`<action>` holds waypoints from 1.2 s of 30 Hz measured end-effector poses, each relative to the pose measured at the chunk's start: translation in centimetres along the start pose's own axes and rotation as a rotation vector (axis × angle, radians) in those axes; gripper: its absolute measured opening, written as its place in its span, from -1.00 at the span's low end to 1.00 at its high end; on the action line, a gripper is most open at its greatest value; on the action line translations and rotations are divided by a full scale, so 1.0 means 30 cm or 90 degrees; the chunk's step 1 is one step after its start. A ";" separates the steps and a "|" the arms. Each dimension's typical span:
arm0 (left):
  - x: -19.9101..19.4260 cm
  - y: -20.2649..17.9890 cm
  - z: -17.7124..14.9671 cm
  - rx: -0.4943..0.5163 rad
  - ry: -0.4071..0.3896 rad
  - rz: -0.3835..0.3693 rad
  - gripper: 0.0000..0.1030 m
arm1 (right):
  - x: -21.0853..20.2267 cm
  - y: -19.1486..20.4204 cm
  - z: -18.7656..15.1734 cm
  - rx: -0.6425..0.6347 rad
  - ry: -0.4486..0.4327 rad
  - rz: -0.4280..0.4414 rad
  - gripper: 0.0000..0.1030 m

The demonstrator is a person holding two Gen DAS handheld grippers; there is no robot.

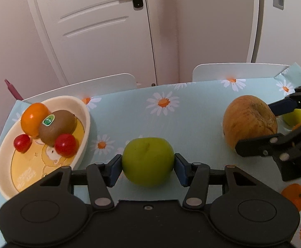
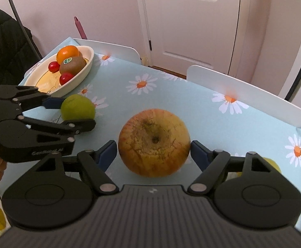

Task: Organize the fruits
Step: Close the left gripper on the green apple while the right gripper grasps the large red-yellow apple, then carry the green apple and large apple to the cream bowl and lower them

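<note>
Sitting at the table's left, the cream dish [image 1: 84,124] holds an orange [image 1: 33,117], two cherry tomatoes [image 1: 65,147] and a kiwi [image 1: 58,129] whose green sticker is unreadable. The left gripper [image 1: 148,166] pinches a green apple [image 1: 148,161]; rightward, the right gripper [image 2: 153,152] brackets a russet apple [image 2: 154,142], its right pad touching, grip uncertain.

On the table I count two grippers, the left gripper [image 1: 148,162] at 6 o'clock and the right gripper [image 2: 153,152]; one white dish [image 1: 84,128] at 9 o'clock; in it one orange [image 1: 33,118], one kiwi [image 1: 60,129] and two cherry tomatoes [image 1: 65,147]; one green apple [image 1: 148,161]; one big yellow-red apple [image 1: 248,122] at 3 o'clock.
</note>
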State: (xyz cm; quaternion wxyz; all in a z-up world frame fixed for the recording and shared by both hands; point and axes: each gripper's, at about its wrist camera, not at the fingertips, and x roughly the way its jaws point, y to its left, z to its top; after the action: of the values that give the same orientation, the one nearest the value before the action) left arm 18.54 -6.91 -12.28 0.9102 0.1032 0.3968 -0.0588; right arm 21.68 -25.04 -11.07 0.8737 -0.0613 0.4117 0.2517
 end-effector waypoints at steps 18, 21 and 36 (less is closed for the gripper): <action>-0.280 0.099 -0.044 -0.063 -0.057 0.037 0.12 | -0.157 0.148 0.054 -0.021 -0.039 0.017 0.74; -0.338 0.137 -0.056 -0.063 -0.066 0.050 0.12 | -0.192 0.201 0.082 -0.022 -0.048 0.026 0.74; -0.447 0.464 -0.080 -0.059 -0.079 0.063 0.12 | -0.196 0.499 0.218 0.008 -0.072 0.030 0.74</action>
State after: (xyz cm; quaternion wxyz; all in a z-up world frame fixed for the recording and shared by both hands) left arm 10.37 7.52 -2.07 0.9387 0.0765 0.3363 -0.0013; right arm 15.69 -12.34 -0.89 0.8899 -0.0317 0.3643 0.2726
